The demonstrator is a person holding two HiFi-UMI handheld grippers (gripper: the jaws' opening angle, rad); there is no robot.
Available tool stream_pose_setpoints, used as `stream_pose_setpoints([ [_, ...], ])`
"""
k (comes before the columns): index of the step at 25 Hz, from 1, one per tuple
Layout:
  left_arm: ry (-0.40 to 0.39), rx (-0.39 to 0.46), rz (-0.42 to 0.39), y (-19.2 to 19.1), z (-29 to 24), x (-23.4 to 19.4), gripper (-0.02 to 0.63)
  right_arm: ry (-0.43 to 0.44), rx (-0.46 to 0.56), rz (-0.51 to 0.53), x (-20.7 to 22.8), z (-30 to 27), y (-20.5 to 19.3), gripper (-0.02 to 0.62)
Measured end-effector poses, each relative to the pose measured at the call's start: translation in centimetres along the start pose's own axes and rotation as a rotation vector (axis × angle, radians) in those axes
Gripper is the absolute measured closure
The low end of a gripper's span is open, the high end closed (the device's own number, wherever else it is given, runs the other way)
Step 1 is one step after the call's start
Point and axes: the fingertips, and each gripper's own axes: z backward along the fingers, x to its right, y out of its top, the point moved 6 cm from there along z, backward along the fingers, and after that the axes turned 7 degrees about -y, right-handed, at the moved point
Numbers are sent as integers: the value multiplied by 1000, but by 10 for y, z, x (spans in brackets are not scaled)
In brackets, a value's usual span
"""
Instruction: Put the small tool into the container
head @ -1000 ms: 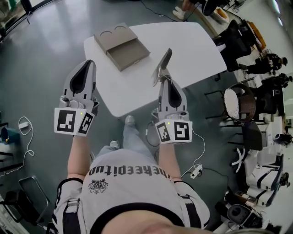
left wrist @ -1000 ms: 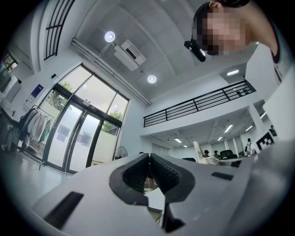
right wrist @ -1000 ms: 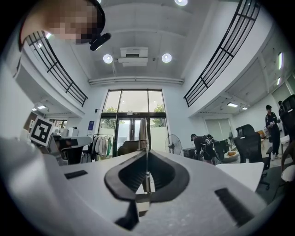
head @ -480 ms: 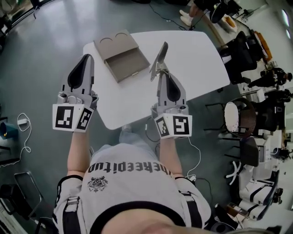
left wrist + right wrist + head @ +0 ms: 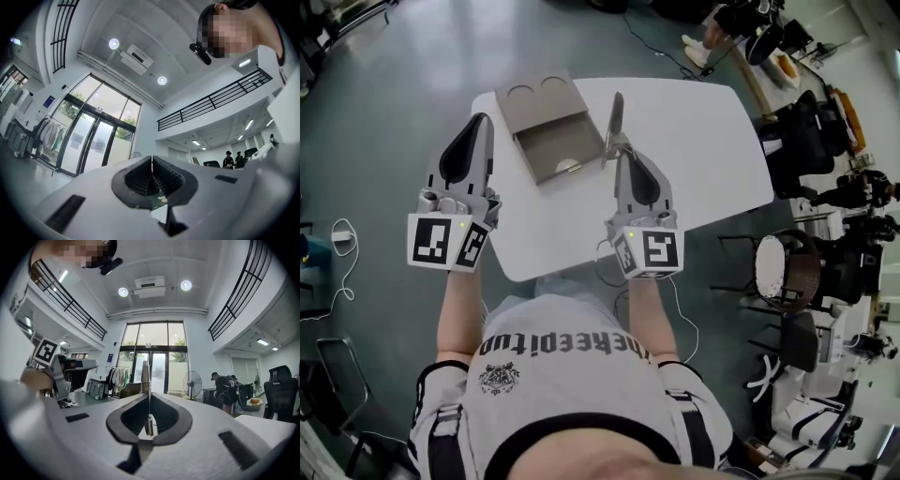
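Note:
On the white table (image 5: 703, 141) lies an open taupe box, the container (image 5: 542, 142), with its lid (image 5: 539, 99) folded back on the far side. A pale round thing (image 5: 568, 166) rests in the box's near corner. My right gripper (image 5: 620, 156) is shut on a small flat metal tool (image 5: 614, 120). The tool sticks out past the jaws, right beside the box's right edge. In the right gripper view the tool (image 5: 146, 376) shows as a thin blade pinched by the right gripper (image 5: 149, 397). My left gripper (image 5: 478, 123) hovers over the table's left edge. Its jaws are shut and hold nothing (image 5: 151, 161).
Chairs (image 5: 792, 272) and dark furniture (image 5: 797, 141) crowd the floor right of the table. A cable with a plug (image 5: 342, 239) lies on the floor at the left. The right gripper view shows a fan (image 5: 192, 380) and a person (image 5: 227, 392) in the hall.
My right gripper has carried the tool to the left, from the middle of the table up against the box's right edge. The left gripper has hardly moved.

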Motion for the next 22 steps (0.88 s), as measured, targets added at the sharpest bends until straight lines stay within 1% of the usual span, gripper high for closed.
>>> stream_pose_setpoints([
  [7, 27, -19, 3, -14, -11, -2, 592, 82, -64, 76, 4, -31, -29, 591],
  [11, 39, -28, -20, -19, -10, -3, 592, 129, -103, 127, 1, -45, -48, 591],
  [17, 73, -37, -64, -20, -4, -5, 592, 205, -155, 244, -8, -63, -75, 591],
  [22, 93, -36, -115, -21, 3, -7, 592, 265, -194, 386, -19, -75, -98, 591],
])
